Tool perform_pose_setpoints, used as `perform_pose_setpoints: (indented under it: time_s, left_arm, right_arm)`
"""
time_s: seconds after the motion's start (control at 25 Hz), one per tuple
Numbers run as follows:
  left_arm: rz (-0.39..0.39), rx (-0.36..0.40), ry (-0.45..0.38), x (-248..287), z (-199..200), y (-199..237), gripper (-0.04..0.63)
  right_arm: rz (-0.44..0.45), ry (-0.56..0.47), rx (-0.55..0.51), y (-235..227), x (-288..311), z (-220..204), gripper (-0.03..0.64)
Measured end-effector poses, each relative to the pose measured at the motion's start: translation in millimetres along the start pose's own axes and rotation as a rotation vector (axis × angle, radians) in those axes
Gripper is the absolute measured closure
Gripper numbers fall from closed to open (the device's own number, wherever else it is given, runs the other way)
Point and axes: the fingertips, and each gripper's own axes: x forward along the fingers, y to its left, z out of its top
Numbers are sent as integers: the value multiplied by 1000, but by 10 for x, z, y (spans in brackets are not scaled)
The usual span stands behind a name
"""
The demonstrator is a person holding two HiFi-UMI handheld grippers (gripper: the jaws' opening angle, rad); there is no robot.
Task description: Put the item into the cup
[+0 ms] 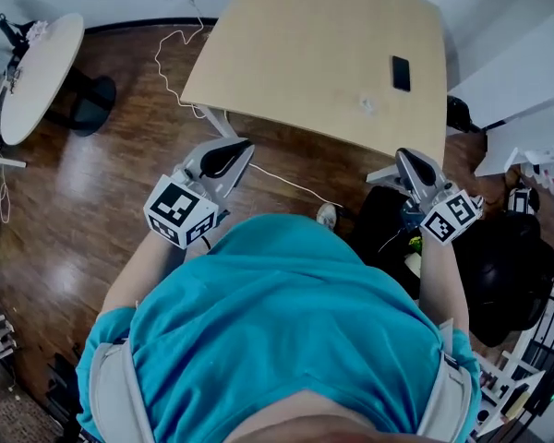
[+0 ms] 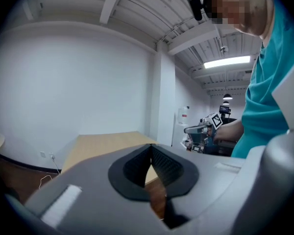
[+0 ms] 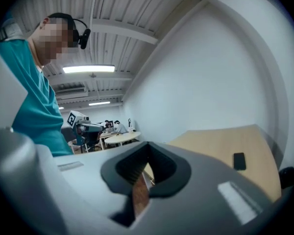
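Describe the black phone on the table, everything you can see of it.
The black phone is a thin, dark rectangular slab lying flat on the light wooden table, near its right edge in the head view. Its long side runs away from the person. Only the tabletop touches it; a small pale object lies apart from it.

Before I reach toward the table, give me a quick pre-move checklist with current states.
1. Left gripper empty: ok, jaws shut on nothing.
2. Right gripper empty: ok, jaws shut on nothing.
3. Jaws open for a pick: not ok, both shut.
4. Table ahead of both grippers: ok.
5. Cup located: cannot tell; the table shows only a black phone and a small pale object.
6. Item identified: cannot tell.
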Motion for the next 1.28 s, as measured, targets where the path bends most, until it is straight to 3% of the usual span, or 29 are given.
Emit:
perform_pose_setpoints:
  time_s: [0.2,0.48,0.68,1.04,1.28]
  left_arm:
    - [-28,-15,-18,-504,-26,74,594]
    - [-65,-33,-71,-556,8,-293,594]
    - [-87,-42,-73,-410,3,-894,594]
    - [-122,-47,-40,86,-188,-2408,594]
    - [-112,-36,-41,37,-267,-2859,594]
  right_arm:
    - [-21,-17,-5,624,29,119,615]
    - [-33,-60,-16,994,-404,204,615]
    - [-33,-78,-13,1105,-1035,79,615]
    - [29,-23,22,1223,-2298,-648,615]
    - [66,-34,59,1351,-2540,-828,615]
